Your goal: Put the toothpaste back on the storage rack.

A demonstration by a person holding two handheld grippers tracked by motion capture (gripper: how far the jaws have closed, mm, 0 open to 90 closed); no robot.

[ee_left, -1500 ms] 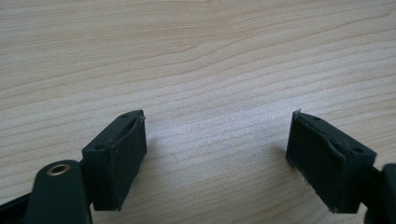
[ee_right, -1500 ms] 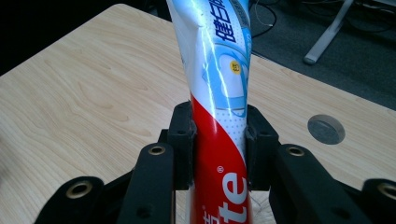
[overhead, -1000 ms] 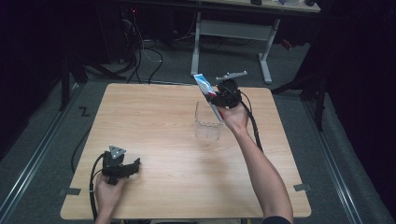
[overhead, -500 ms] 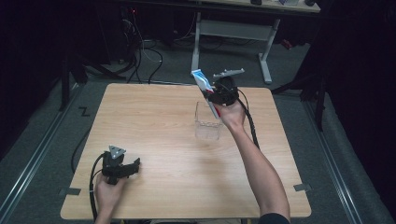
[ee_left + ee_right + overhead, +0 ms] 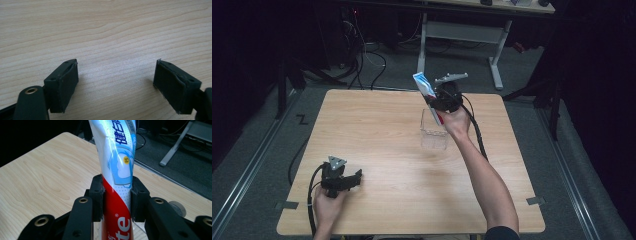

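Toothpaste tube gripped above the clear cup

My right gripper [image 5: 117, 195] pinches the toothpaste tube [image 5: 117, 165], tilted over the clear cup [image 5: 433, 132] near the table's [image 5: 377, 125] far edge; my left gripper [image 5: 115, 85] rests wide apart, empty, by the near left corner

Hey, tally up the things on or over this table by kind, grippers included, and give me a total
Toothpaste tube: 1, clamped in the right gripper
Clear container: 1, on the table
Grippers: 2, the right gripper and the left gripper, whose jaws stand apart
Total: 4
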